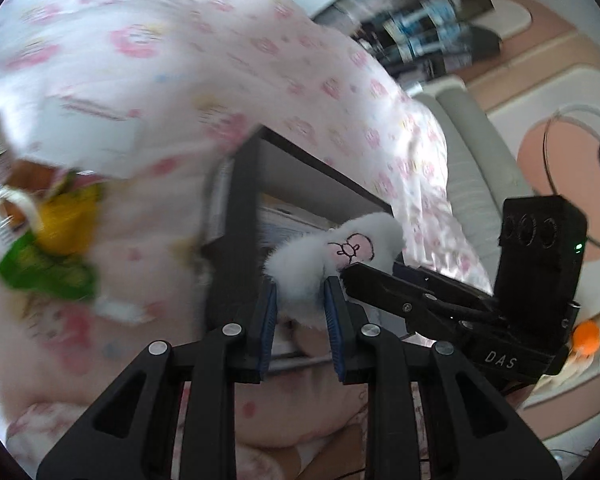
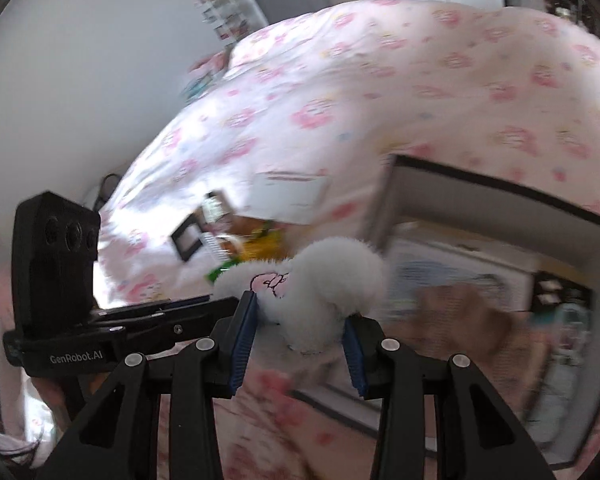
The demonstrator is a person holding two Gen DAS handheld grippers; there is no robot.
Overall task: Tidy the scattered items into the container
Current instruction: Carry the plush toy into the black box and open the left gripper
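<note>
A white fluffy plush toy (image 1: 332,256) with a pink patch and a drawn face is held between both grippers. My left gripper (image 1: 300,292) is shut on its lower end. My right gripper (image 2: 300,320) is shut on its other side, and the toy (image 2: 324,280) fills the gap between the blue pads. The toy hangs over the near edge of a black-rimmed open box (image 1: 240,208), also in the right wrist view (image 2: 500,184). The box holds blurred items. Each gripper's body shows in the other's view.
The box sits on a bed with a pink flowered duvet (image 1: 180,60). Loose items lie on it: green and yellow snack packets (image 1: 56,248), a white card (image 2: 288,192), a small black frame (image 2: 188,240). A patterned floor mat (image 1: 560,160) lies beside the bed.
</note>
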